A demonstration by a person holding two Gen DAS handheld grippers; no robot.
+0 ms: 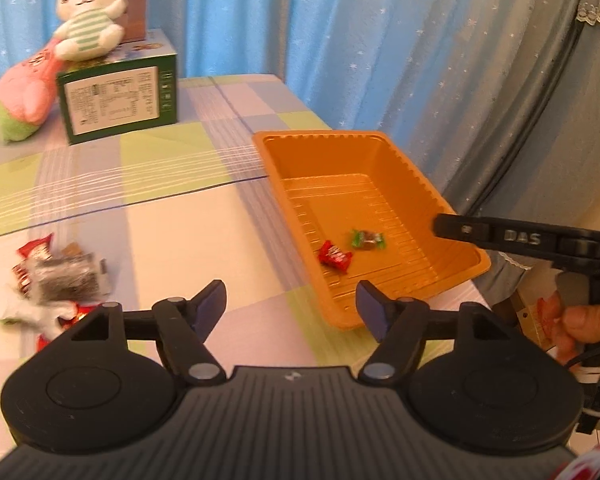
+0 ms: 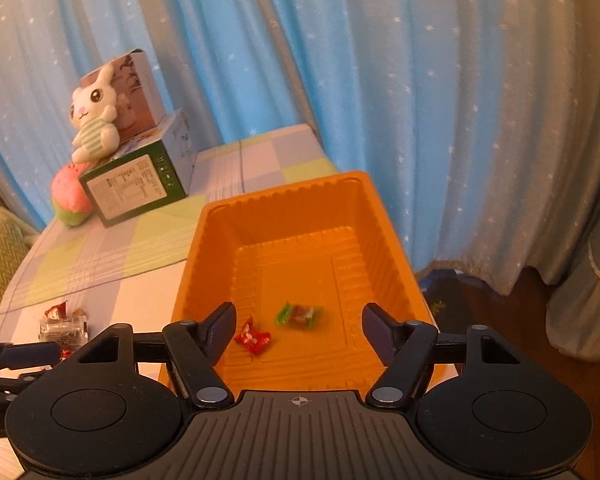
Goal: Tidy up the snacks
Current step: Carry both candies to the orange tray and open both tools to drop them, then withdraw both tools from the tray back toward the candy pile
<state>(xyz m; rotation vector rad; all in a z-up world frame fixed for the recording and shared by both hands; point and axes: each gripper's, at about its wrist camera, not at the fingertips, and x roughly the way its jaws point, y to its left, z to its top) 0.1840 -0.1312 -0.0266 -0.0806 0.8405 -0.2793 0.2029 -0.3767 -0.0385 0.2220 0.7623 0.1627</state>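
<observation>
Risk: both the left gripper (image 1: 290,306) and right gripper (image 2: 299,330) are spread and empty, two candies (image 2: 276,326) in the orange tray (image 2: 284,200) at centre, snack pile (image 1: 56,280) lower left; a sloppy grab there scatters wrappers.

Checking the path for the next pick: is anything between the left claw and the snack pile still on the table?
Nothing visible. The left claw is open and empty, and the snack pile lies to its left on bare tablecloth. The orange tray sits on the other side, off that path.
</observation>
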